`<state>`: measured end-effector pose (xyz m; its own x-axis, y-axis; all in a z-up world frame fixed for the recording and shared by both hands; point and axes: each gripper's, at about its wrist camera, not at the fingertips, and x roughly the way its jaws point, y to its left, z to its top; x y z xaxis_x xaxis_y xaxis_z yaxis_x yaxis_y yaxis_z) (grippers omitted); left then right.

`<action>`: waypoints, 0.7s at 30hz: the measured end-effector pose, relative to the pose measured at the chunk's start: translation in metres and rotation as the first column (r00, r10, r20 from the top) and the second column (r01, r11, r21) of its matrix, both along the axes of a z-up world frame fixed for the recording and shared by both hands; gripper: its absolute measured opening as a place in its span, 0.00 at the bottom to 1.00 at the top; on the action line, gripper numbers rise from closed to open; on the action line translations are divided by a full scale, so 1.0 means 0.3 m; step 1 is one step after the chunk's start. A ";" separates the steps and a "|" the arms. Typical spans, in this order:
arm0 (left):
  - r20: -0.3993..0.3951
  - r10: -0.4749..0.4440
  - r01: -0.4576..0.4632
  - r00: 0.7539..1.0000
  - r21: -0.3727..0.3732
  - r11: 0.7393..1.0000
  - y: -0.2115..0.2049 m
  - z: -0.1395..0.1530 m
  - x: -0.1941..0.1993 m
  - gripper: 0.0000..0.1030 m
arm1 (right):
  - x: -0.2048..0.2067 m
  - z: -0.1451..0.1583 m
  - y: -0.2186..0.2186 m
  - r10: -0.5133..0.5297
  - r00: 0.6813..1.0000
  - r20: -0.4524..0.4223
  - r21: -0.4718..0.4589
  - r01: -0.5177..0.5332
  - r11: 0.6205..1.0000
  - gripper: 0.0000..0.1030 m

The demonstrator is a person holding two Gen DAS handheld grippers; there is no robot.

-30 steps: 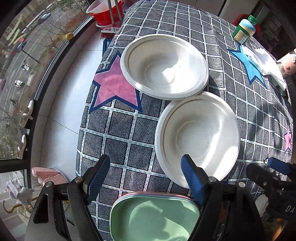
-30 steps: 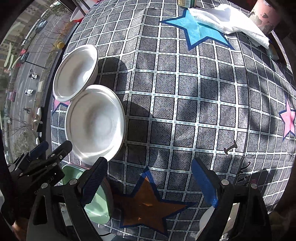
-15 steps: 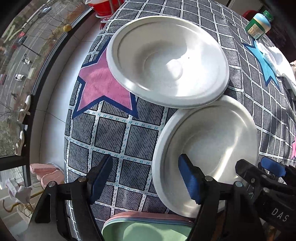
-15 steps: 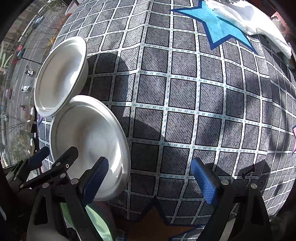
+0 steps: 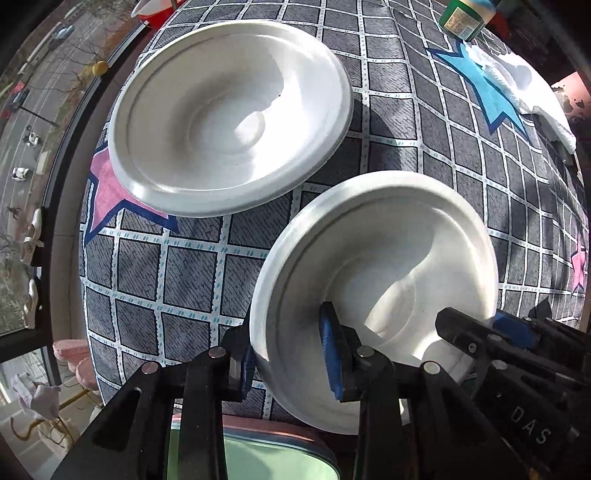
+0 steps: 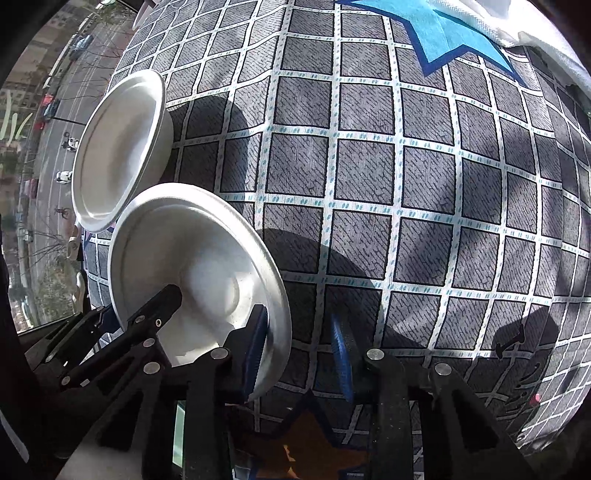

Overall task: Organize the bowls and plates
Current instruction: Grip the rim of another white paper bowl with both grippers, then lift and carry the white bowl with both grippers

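So we've got our left claw (image 5: pixel 291 354) pinched onto the near rim of the closer white bowl (image 5: pixel 388 258), one blue pad inside the bowl and the other outside under the lip, narrow gap with just the rim between them. That bowl sits tilted on the surface (image 5: pixel 192 273), which has a grey checked cloth with coloured stars on it. Our right claw (image 6: pixel 299 354) is on the opposite side of the same bowl (image 6: pixel 207 266): its left pad is right up against the outside of the rim, the right pad stands clear over the cloth, so it's partly open and we can't really say it's clamping anything. Just past that bowl is the second white bowl (image 5: pixel 232 114), sitting over a pink star (image 5: pixel 107 188) near the surface's edge; in the left view the two rims look just beside each other, maybe touching, hard to call. Right below our claws there's a green tray with a pinkish edge (image 5: pixel 258 458). Farther back are a blue star (image 5: pixel 484 85), a crumpled white cloth (image 5: pixel 517 77) and a green-capped bottle (image 5: pixel 465 18). A window with a street view runs along the left side (image 5: pixel 33 110).
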<state>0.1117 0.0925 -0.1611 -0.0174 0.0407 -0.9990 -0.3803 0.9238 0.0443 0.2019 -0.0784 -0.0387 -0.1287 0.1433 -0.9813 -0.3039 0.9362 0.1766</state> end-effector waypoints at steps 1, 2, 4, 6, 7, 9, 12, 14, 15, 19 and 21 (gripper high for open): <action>-0.001 -0.021 0.021 1.000 0.004 1.000 -0.032 0.000 0.014 0.33 | -0.001 0.000 -0.021 -0.007 1.000 0.000 -0.006 0.007 1.000 0.35; -0.001 -0.039 0.039 0.999 0.009 0.999 -0.060 0.001 0.027 0.33 | 0.000 -0.001 -0.041 -0.014 1.000 0.001 -0.010 0.014 1.000 0.35; -0.005 -0.074 0.074 0.997 0.008 0.997 -0.117 -0.001 0.055 0.33 | 0.000 -0.002 -0.080 -0.030 1.000 -0.002 -0.017 0.030 0.999 0.35; -0.009 -0.108 0.108 0.994 0.005 0.994 -0.174 -0.007 0.082 0.33 | -0.004 -0.007 -0.116 -0.050 0.999 -0.004 -0.030 0.050 0.998 0.35; -0.010 -0.128 0.128 0.992 0.003 0.992 -0.206 -0.011 0.097 0.33 | -0.004 -0.009 -0.138 -0.060 0.998 -0.005 -0.033 0.060 0.998 0.35; -0.013 -0.164 0.164 0.986 -0.009 0.986 -0.260 -0.019 0.117 0.33 | -0.006 -0.013 -0.187 -0.085 0.996 -0.005 -0.043 0.085 0.995 0.35; -0.018 -0.210 0.210 0.978 -0.015 0.978 -0.332 -0.033 0.154 0.33 | -0.009 -0.023 -0.258 -0.118 0.993 -0.004 -0.061 0.117 0.991 0.35; -0.016 -0.234 0.234 0.972 -0.022 0.972 -0.378 -0.039 0.181 0.33 | -0.010 -0.030 -0.297 -0.143 0.990 -0.007 -0.065 0.142 0.988 0.35; -0.016 -0.245 0.245 0.969 -0.024 0.969 -0.396 -0.042 0.194 0.33 | -0.009 -0.032 -0.316 -0.155 0.988 -0.007 -0.067 0.154 0.986 0.35; -0.021 -0.289 0.289 0.957 -0.029 0.957 -0.465 -0.059 0.244 0.35 | 0.015 -0.052 -0.371 -0.195 0.981 -0.014 -0.071 0.193 0.979 0.35; -0.019 -0.296 0.296 0.955 -0.022 0.955 -0.484 -0.066 0.271 0.38 | 0.021 -0.060 -0.405 -0.211 0.977 -0.025 -0.064 0.209 0.976 0.35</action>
